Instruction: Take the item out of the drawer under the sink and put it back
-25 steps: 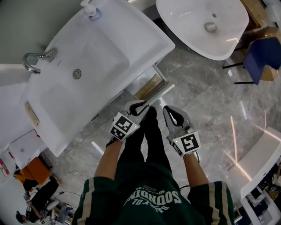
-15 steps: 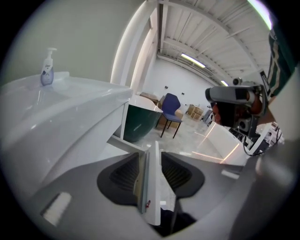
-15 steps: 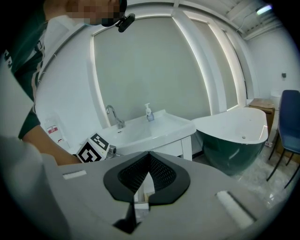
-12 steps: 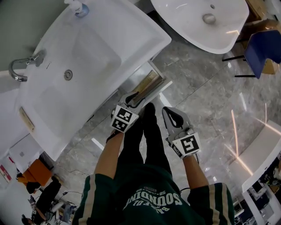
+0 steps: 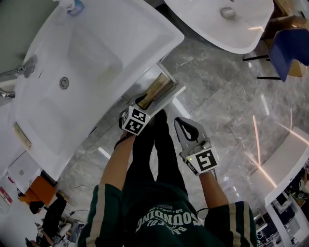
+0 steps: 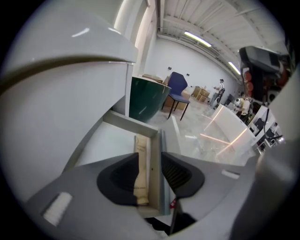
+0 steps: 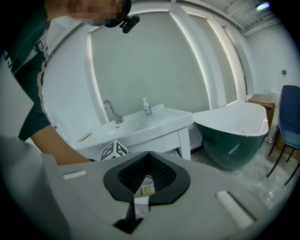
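Note:
Under the white sink (image 5: pixel 96 53) an open drawer (image 5: pixel 176 94) holds a long tan packet (image 5: pixel 157 89). My left gripper (image 5: pixel 144 101) hangs over the drawer's near end, pointing steeply down. Its jaws have just been opening and now stand wide. In the left gripper view the packet (image 6: pixel 140 176) and a grey drawer wall (image 6: pixel 161 164) show through the gap of the left gripper (image 6: pixel 150 161), and neither pad presses on the packet. My right gripper (image 5: pixel 180 121) is shut and empty, out over the floor to the right of the drawer; its tips (image 7: pixel 149 154) meet.
A faucet (image 5: pixel 14 75) and soap bottle (image 5: pixel 75 6) stand on the sink. A bathtub (image 5: pixel 227 19) sits beyond the drawer, with a blue chair (image 5: pixel 289 48) to its right. The person's black-clad legs (image 5: pixel 154 149) are between the grippers on the marble floor (image 5: pixel 231 106).
The left gripper has come down onto the drawer and its jaws have gone from shut to open. The right gripper has sunk a little and stays shut.

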Demonstrator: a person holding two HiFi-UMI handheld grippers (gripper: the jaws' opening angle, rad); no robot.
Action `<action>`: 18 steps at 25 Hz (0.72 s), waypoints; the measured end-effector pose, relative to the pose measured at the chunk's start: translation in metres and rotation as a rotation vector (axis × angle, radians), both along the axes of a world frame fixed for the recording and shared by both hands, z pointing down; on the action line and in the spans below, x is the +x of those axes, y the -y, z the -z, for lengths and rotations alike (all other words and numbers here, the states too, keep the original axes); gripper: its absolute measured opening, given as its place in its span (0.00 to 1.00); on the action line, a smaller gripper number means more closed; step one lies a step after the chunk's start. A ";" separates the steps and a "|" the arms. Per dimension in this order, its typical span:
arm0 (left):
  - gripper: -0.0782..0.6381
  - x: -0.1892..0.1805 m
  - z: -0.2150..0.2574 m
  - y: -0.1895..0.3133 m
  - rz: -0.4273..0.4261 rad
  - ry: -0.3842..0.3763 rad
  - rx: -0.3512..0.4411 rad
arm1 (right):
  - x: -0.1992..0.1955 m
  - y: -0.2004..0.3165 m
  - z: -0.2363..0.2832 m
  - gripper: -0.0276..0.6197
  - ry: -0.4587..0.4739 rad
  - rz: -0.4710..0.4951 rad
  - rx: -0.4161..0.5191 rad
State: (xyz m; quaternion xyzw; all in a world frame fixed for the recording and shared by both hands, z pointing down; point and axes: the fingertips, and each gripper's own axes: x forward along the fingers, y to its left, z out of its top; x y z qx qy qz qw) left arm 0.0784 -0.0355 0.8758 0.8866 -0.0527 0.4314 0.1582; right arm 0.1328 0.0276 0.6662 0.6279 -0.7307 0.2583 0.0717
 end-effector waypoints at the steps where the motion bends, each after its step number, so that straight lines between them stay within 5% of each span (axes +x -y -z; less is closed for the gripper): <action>1: 0.33 0.001 -0.006 0.002 -0.002 0.014 0.000 | 0.001 -0.001 -0.003 0.05 0.003 -0.002 -0.002; 18: 0.33 0.014 -0.094 0.007 -0.072 0.183 -0.039 | 0.010 -0.010 -0.038 0.05 0.037 -0.027 -0.076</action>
